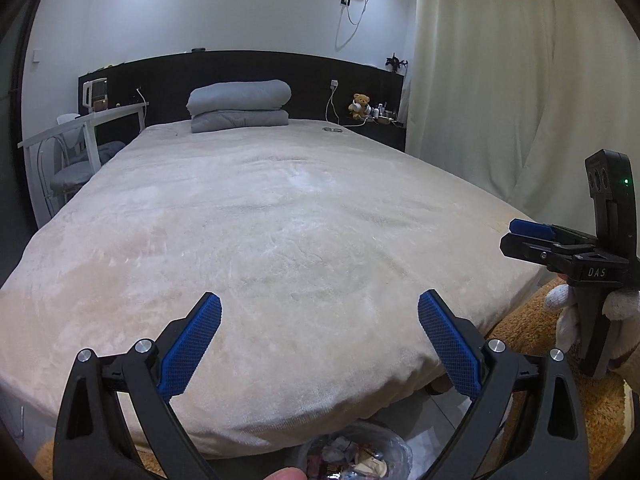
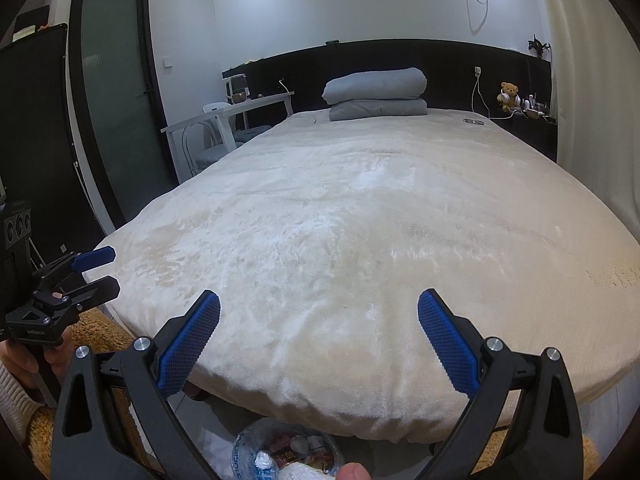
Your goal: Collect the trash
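Left gripper: we held the left gripper [image 1: 320, 344] above the foot of the bed, its blue-padded jaws spread wide with nothing between them.
Right gripper: the right gripper [image 2: 319, 344] hovered over the same end of the bed, jaws likewise released and empty; in the left wrist view it [image 1: 528, 240] showed at the right edge, gripped by a white-gloved hand [image 1: 568, 320].
Trash: we saw crumpled wrappers and paper, the trash [image 2: 292, 456], gathered in a clear plastic-lined bin [image 1: 396, 446] on the floor just below the foot of the bed, under both grippers.
Bed: the bed [image 1: 280, 232] was covered by a cream plush blanket, and we could make out no litter on its surface.
Headboard end: a folded grey duvet [image 1: 240, 106] lay against the dark headboard [image 1: 248, 68].
Side shelf: a teddy bear [image 1: 360, 106] sat on the shelf right of the bed, near a pale curtain [image 1: 500, 80].
Left side: a white desk [image 2: 228, 118] stood beside the bed, with a dark-framed door [image 2: 116, 92] nearby.
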